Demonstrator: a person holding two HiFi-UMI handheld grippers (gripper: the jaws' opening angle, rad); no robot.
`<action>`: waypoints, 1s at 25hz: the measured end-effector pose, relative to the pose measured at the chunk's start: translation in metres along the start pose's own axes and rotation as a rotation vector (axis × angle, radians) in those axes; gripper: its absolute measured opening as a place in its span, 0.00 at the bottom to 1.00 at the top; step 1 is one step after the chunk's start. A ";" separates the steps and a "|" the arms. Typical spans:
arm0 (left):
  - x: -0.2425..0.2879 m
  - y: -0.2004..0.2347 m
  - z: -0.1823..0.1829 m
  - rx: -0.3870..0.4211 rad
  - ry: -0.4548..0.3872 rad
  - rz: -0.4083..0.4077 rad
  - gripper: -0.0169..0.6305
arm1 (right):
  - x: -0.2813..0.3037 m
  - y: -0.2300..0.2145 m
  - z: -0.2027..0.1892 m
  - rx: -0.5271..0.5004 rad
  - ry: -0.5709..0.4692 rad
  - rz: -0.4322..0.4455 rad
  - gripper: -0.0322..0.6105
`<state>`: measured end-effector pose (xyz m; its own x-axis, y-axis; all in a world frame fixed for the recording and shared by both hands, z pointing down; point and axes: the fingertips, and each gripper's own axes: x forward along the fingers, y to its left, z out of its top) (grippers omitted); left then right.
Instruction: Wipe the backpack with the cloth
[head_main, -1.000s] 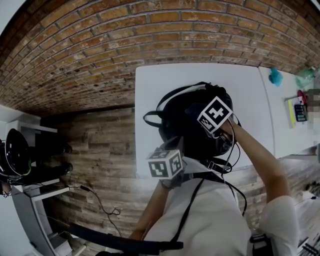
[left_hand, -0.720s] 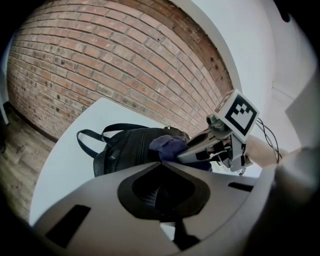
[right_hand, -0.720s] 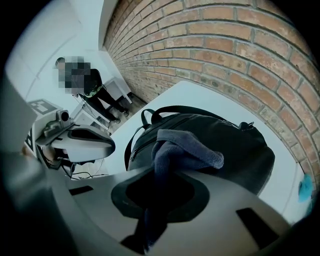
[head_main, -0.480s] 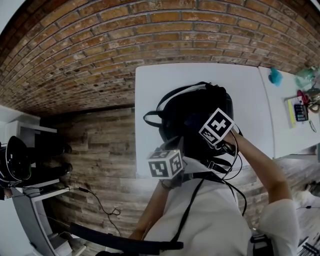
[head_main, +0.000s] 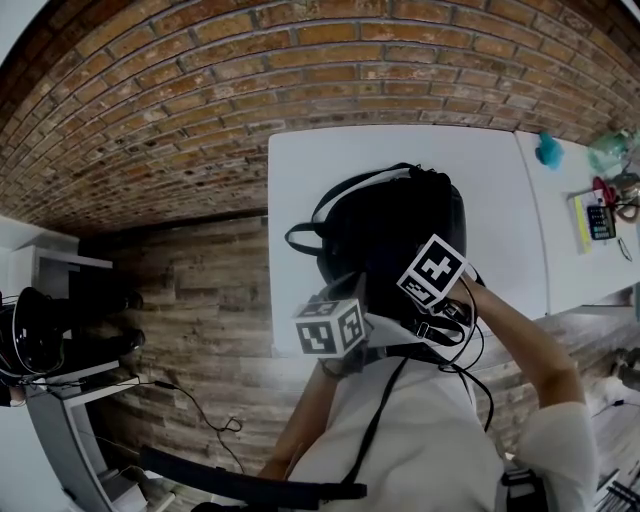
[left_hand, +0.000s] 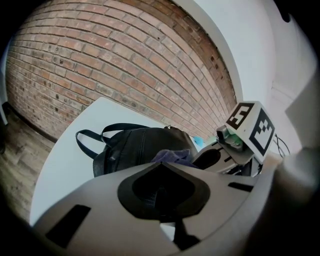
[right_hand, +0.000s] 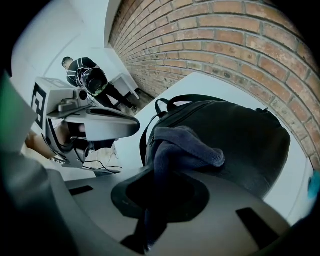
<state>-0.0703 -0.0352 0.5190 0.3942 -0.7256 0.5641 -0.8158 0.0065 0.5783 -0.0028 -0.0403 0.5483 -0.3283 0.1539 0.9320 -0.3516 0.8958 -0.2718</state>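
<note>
- We count one backpack (head_main: 390, 215) and one cloth (right_hand: 187, 145).
- We've got two grippers: the left gripper (left_hand: 161, 192) and the right gripper (right_hand: 150, 205).
- We see two marker cubes (head_main: 330, 326) (head_main: 433, 270), one per gripper.
- We spot two white tables (head_main: 300, 200) (head_main: 560, 260).

You have bare white table (head_main: 295, 180) to the left of the backpack (head_main: 390, 215) and beyond it, up to the brick wall (head_main: 200, 90) that closes off the far edge. The backpack's strap loops (head_main: 303, 238) lie out on that left strip and narrow it. On the right a wider bare stretch runs to the next table (head_main: 560, 260), where a teal object (head_main: 549, 152) and a small dark device (head_main: 601, 224) on a yellow pad stand well apart from the backpack.
</note>
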 end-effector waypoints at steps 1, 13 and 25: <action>0.000 0.000 0.000 0.000 0.001 -0.001 0.03 | 0.001 0.001 -0.001 -0.001 0.003 0.004 0.11; -0.001 0.003 0.002 0.002 0.003 -0.002 0.03 | 0.008 0.018 -0.012 -0.034 0.063 0.050 0.11; -0.006 0.008 0.010 -0.017 -0.019 -0.014 0.03 | -0.016 0.011 0.019 0.017 -0.041 0.119 0.11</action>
<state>-0.0836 -0.0375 0.5146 0.3973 -0.7387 0.5445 -0.8030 0.0075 0.5960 -0.0178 -0.0404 0.5257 -0.4042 0.2407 0.8824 -0.3229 0.8651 -0.3839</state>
